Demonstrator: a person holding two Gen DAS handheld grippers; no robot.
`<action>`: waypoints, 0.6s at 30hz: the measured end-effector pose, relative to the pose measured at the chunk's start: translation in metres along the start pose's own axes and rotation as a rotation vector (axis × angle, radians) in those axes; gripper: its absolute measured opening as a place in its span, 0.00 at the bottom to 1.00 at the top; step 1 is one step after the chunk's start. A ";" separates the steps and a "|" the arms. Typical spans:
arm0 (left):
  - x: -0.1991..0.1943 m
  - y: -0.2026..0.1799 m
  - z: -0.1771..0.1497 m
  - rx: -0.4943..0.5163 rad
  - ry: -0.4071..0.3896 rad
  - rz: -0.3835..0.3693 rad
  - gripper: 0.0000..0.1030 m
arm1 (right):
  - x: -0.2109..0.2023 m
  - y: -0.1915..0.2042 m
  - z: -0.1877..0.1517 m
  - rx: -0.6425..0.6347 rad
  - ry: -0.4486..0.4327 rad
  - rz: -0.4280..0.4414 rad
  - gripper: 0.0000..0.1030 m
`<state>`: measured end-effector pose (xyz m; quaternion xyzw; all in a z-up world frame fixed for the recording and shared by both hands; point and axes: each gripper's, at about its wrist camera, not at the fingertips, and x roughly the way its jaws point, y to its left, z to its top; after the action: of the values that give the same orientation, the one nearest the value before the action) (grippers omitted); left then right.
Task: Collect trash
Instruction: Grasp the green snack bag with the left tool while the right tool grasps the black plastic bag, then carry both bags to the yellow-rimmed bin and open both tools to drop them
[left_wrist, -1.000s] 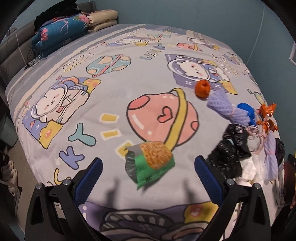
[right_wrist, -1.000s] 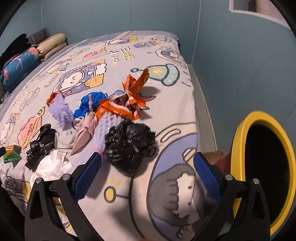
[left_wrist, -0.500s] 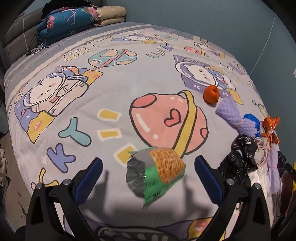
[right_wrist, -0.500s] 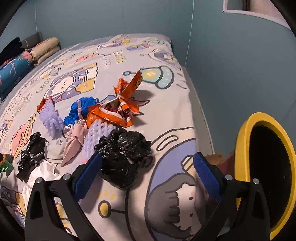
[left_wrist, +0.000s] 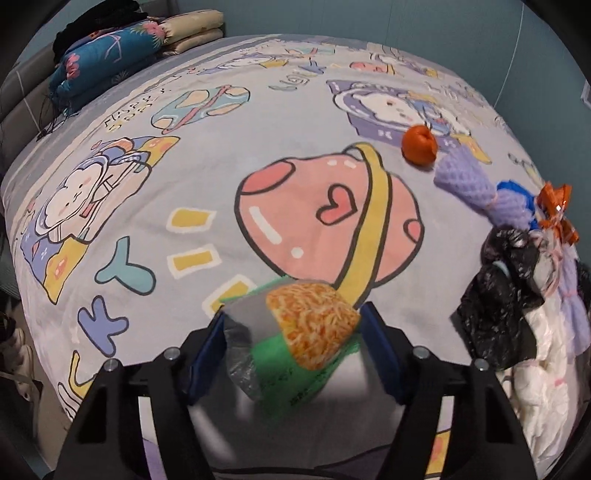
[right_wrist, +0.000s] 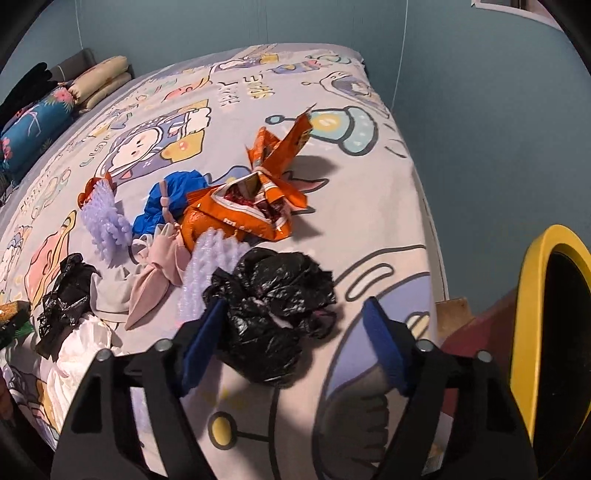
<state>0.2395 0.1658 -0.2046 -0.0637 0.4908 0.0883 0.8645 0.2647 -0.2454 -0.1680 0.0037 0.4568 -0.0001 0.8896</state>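
Left wrist view: bed (left_wrist: 155, 258), then left gripper (left_wrist: 293, 349), jaws just narrowed around green wrapper (left_wrist: 295, 347) at near edge, pads hugging its sides. Right gripper (right_wrist: 291, 338) also narrowing; black bag (right_wrist: 273, 310) between, left pad touching, right apart. Centre both before squeezing; crinkly stuff slips. Both point steeply down. Yellow bin (right_wrist: 535, 332) far right.

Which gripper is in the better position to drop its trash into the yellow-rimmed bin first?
Right, probably. The yellow-rimmed bin is beside the right gripper, whose jaws have been closing around the black bag. The left gripper has the green snack packet, but no bin shows there.
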 end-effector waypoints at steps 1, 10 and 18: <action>0.001 -0.001 -0.001 0.007 -0.002 0.007 0.64 | 0.001 0.001 0.000 -0.003 0.007 0.002 0.55; -0.007 -0.004 0.000 0.029 -0.053 0.009 0.49 | -0.005 -0.004 -0.001 0.033 0.017 0.102 0.30; -0.026 0.002 -0.002 -0.019 -0.118 -0.053 0.48 | -0.046 -0.012 -0.009 0.056 -0.110 0.162 0.30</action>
<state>0.2242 0.1654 -0.1830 -0.0795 0.4364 0.0735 0.8932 0.2305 -0.2571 -0.1359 0.0652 0.4052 0.0589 0.9100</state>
